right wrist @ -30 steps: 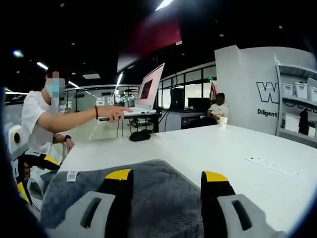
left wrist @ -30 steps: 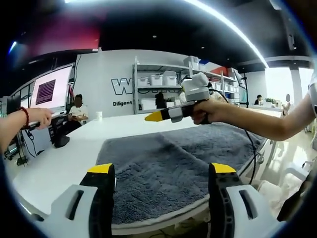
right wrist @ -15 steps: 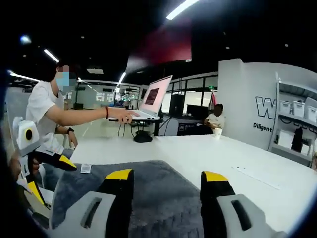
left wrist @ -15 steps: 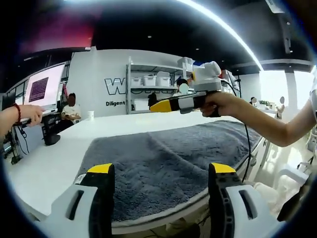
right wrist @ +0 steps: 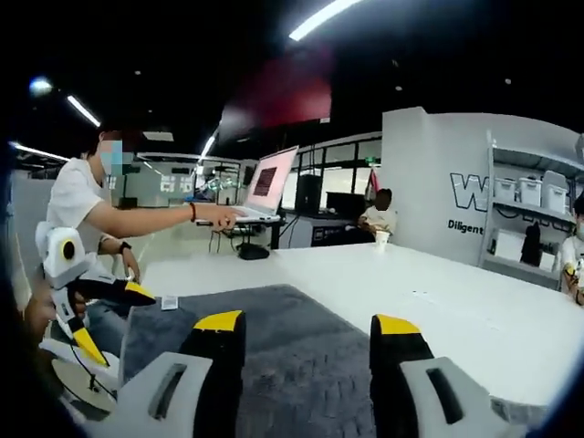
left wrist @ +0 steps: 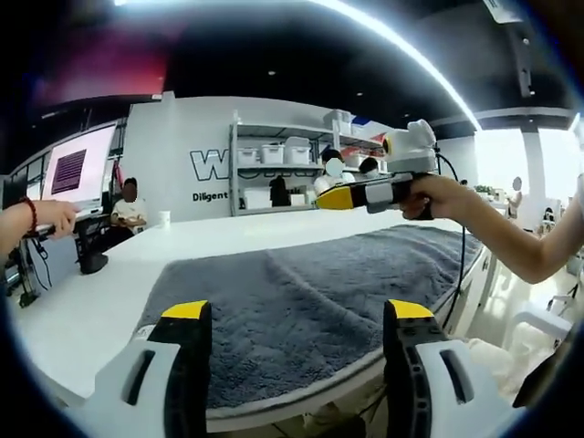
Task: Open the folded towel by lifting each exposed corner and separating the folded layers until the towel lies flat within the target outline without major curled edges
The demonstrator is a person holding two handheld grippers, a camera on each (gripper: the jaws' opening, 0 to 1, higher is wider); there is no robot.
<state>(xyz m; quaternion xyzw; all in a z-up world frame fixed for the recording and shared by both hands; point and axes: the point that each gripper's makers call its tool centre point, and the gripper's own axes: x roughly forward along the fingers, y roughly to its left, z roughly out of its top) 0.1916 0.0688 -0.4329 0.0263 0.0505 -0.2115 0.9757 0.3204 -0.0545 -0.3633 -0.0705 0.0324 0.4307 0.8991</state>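
A dark grey towel (left wrist: pixel 301 301) lies spread over the white table (left wrist: pixel 100 301), with a shallow crease running across its middle. My left gripper (left wrist: pixel 297 315) hovers open just off the towel's near edge, nothing between its jaws. A hand holds my right gripper (left wrist: pixel 333 198) in the air above the towel's far right part. In the right gripper view the towel (right wrist: pixel 283 338) shows a white label at its corner. There my right gripper (right wrist: pixel 307 324) is open and empty above the cloth, and the left gripper (right wrist: pixel 114 318) stands open at the left, by the towel's edge.
A person (right wrist: pixel 87 214) at the table's far side reaches for an open laptop (right wrist: pixel 265 182). Another person (left wrist: pixel 128 208) sits in the background with a cup (left wrist: pixel 163 219) on the table nearby. Shelves with white bins (left wrist: pixel 283 164) stand along the back wall. A chair (left wrist: pixel 547 319) is at the right.
My right gripper has risen and drifted right over the towel. Both cameras have shifted, so more of the spread towel shows. Both grippers stay open.
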